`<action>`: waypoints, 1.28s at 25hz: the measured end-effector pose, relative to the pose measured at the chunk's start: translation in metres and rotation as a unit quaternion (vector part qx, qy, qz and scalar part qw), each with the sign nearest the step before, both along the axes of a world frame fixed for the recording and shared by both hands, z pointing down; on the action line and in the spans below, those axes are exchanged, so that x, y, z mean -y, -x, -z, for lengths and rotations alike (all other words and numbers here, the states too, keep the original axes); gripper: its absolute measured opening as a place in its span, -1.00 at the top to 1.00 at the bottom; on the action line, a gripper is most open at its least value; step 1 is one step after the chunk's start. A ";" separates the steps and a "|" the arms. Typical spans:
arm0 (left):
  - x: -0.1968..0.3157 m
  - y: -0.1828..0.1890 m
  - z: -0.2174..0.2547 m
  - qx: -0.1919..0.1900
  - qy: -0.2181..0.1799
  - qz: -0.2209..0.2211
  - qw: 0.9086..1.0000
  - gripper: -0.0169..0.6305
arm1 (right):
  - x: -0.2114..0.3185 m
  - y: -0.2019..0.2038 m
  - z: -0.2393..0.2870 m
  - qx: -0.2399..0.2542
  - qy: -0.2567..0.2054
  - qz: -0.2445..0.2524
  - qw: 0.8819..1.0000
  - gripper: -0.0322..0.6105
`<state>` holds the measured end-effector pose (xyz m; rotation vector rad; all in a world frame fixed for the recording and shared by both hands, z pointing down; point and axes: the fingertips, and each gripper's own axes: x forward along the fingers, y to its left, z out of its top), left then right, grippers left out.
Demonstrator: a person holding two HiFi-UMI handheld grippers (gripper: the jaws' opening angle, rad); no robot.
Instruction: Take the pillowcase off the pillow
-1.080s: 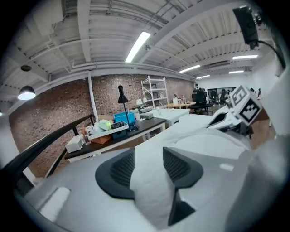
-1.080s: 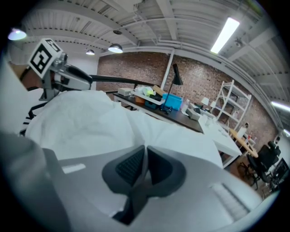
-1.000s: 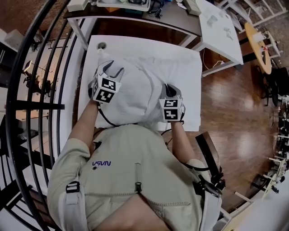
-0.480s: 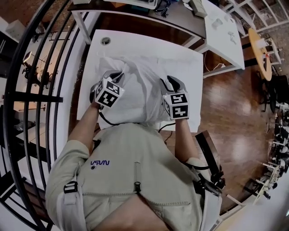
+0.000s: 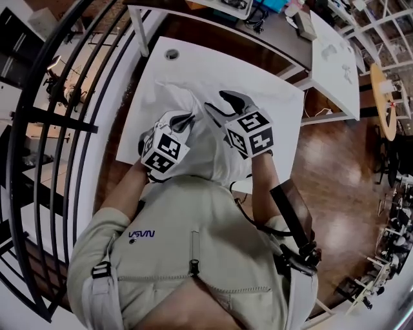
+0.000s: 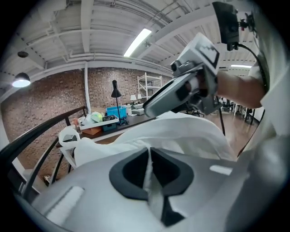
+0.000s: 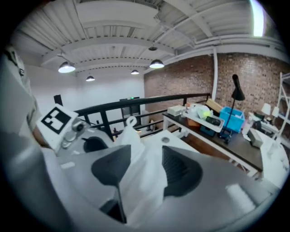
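Note:
The pillow in its white pillowcase (image 5: 208,149) lies on the white table (image 5: 274,90), close to my body. My left gripper (image 5: 187,120) is over the pillow's left part. In the left gripper view it (image 6: 148,163) is shut, with a thin fold of the pillowcase (image 6: 181,131) pinched between the pads. My right gripper (image 5: 222,106) is raised over the pillow's middle. Its jaws have just been opening and now stand wide (image 7: 142,167). Loose pillowcase cloth (image 7: 140,176) hangs between them and the pads are not pressing on it.
A black railing (image 5: 58,116) runs along the table's left side. Behind the table stands a dark desk (image 5: 258,16) with a blue bin and clutter. A second white table (image 5: 332,58) is at the far right, with wooden floor (image 5: 335,180) beside it.
The right gripper has lifted off the pillow's near right corner, moved towards the middle and spread its jaws. The left gripper has shifted inward over the pillow, and the cloth is bunched up there.

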<state>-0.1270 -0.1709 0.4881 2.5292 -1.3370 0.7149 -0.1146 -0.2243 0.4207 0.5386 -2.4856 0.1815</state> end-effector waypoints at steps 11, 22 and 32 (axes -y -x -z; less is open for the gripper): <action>-0.031 -0.007 0.028 -0.013 -0.052 -0.013 0.998 0.89 | 0.055 0.000 -0.069 -0.192 -0.040 -0.042 0.980 0.86; -0.036 0.067 0.059 -0.125 -0.084 0.073 0.986 0.90 | 0.122 -0.177 -0.060 -0.199 -0.066 -0.318 0.925 0.87; 0.024 0.073 0.013 -0.066 -0.069 0.091 0.991 0.87 | 0.120 -0.161 -0.069 -0.150 -0.085 -0.304 0.937 0.74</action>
